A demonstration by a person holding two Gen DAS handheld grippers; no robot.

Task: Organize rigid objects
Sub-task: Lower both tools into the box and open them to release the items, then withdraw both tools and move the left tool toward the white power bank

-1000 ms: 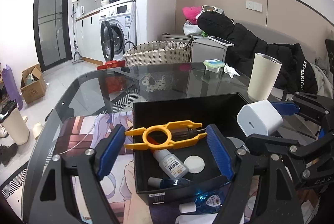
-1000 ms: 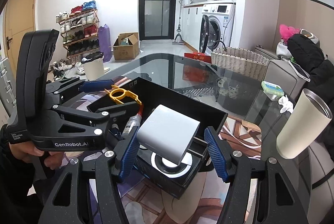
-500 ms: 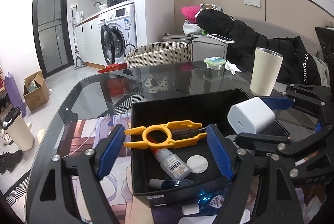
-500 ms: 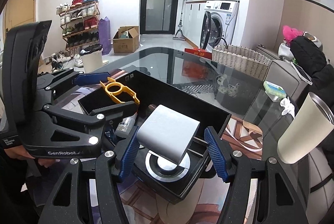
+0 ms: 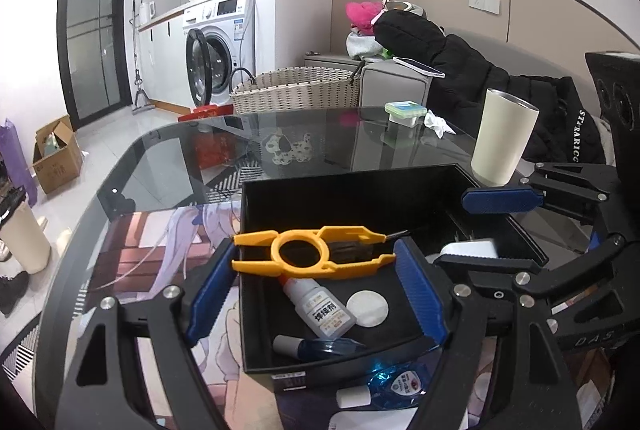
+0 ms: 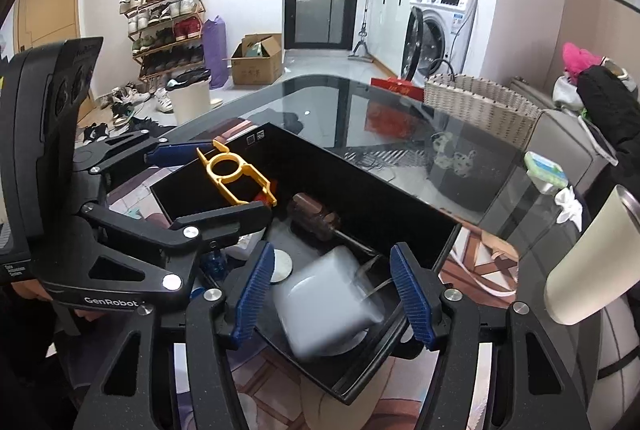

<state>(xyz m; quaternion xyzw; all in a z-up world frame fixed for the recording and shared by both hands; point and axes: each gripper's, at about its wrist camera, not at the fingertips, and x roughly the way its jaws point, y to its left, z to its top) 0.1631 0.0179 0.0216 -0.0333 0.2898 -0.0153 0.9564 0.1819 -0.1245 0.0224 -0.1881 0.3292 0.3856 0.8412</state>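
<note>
White cube-shaped plastic charger (image 6: pixel 328 306) lying blurred inside black rectangular box (image 6: pixel 360 189), tilted between right gripper (image 6: pixel 332 294) pads — pads spreading clear, not pinching. Left gripper (image 5: pixel 316 294) pinching yellow plastic tweezers (image 5: pixel 312 254) crosswise over box — further from charger.

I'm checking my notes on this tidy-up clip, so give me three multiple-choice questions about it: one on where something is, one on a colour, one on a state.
1. Where is the small white bottle?
A. In the black box
B. In the wicker basket
C. On the sofa

2. What colour are the pads of the left gripper?
A. Red
B. Green
C. Blue

3. What is the state of the yellow clip?
A. Lying flat on the glass table
B. Held between the left gripper's pads
C. Standing in the tumbler

Answers:
1. A, it lies on the box floor.
2. C, both pads show blue.
3. B, its two ends sit against the pads, above the box.
</note>
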